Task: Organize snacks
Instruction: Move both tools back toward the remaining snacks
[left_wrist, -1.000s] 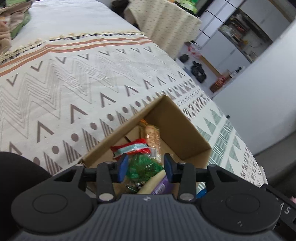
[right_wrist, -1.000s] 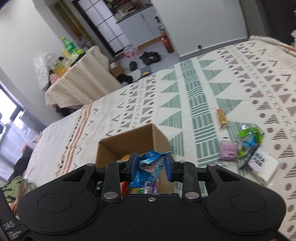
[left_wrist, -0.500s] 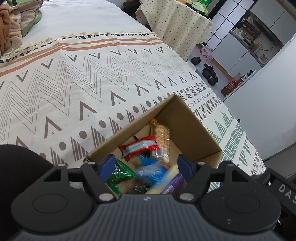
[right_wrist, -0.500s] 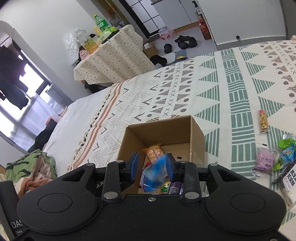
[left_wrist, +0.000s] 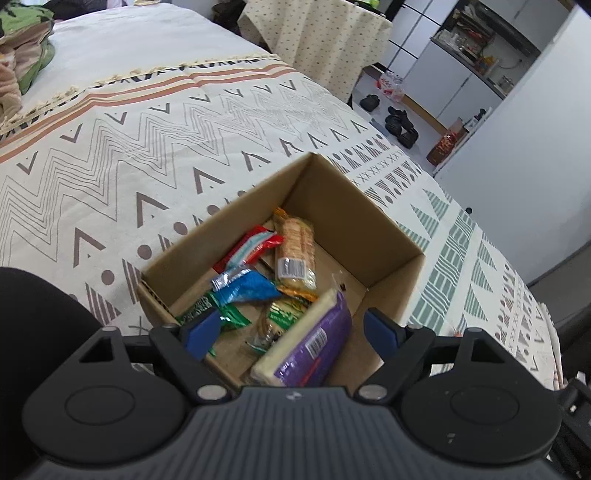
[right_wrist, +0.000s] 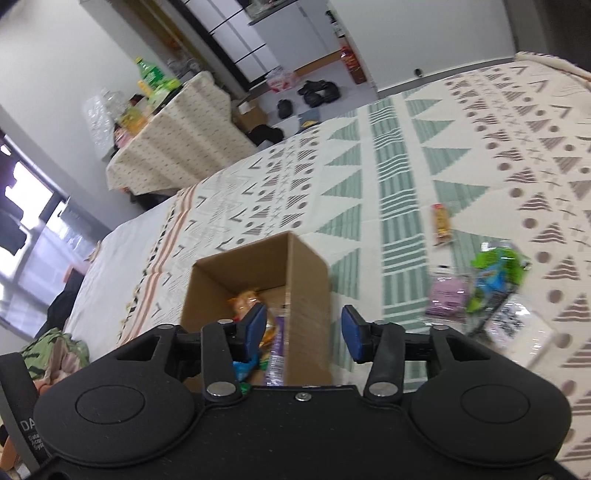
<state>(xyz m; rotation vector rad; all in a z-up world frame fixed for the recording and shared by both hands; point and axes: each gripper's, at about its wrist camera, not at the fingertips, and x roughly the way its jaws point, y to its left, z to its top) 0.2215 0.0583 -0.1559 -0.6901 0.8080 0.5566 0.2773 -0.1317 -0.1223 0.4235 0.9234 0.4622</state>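
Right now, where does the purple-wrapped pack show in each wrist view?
Left wrist: purple pack lies low in the cardboard box, just above the gripper body.
Right wrist: a purple strip inside the box's right wall.
Shared landmark: orange cracker pack.

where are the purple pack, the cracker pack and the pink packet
purple pack (left_wrist: 317, 347), left wrist view, on its purple face
cracker pack (left_wrist: 295, 251), left wrist view, middle of the clear wrapper
pink packet (right_wrist: 447, 299), right wrist view, centre of the packet on the bedspread
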